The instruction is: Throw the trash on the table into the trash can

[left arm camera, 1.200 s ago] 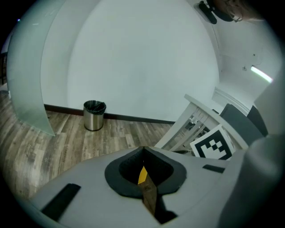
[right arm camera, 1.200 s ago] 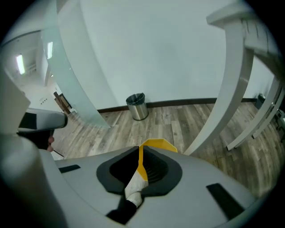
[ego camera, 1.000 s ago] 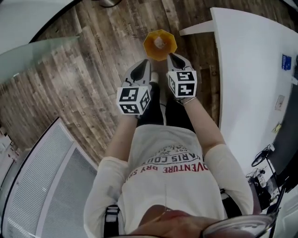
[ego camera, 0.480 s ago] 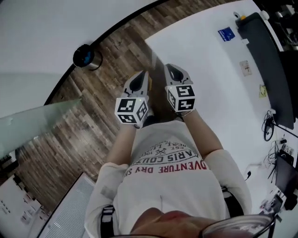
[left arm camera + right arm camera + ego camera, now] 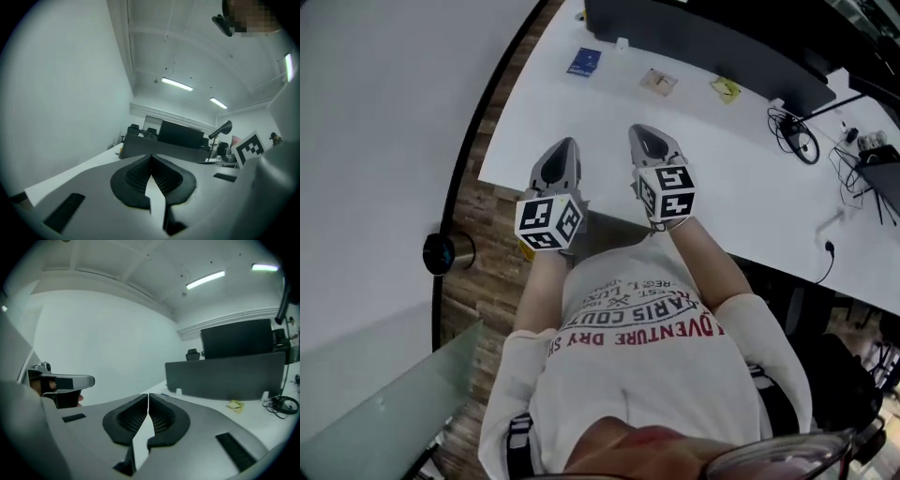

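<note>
Left gripper and right gripper were both clamped closed, empty, mid-frame over the table; yellow scrap lay upper right.

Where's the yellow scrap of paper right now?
Head view, upper right of centre: the yellow scrap lies on the white table close to the black partition, right of the beige scrap.

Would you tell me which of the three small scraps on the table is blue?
The leftmost scrap in the head view is blue; the middle scrap is tan and the right scrap yellow.
</note>
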`<state>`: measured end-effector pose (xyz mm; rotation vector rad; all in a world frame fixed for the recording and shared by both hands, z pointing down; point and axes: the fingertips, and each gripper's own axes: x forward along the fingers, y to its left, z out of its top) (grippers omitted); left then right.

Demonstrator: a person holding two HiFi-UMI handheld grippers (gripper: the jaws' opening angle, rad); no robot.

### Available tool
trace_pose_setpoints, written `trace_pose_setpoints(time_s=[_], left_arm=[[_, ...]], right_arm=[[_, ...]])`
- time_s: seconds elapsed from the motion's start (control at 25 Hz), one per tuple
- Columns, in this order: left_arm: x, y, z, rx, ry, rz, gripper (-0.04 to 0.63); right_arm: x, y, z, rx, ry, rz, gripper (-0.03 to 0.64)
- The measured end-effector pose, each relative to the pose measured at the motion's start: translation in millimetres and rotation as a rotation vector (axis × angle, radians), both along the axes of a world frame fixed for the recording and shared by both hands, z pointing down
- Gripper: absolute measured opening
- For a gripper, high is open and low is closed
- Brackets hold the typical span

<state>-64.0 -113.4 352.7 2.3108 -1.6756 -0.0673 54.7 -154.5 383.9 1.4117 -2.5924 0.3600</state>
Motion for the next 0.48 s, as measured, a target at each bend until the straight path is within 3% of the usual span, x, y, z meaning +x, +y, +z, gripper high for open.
trace_pose_setpoints(time_s=[0.28,0.48], left_arm=[[152.2,-26.8,-4.7,0.016,-0.036,0.291,0.023],[235.3,-25.2,-1.1,0.015,-0.052,0.441,0.023]], right_arm=[[169.5,3.7,-5.3,0.019,-0.017,0.298,0.031],[249.0,24.6,2.1,0.005,-0.003,0.429,0.031]])
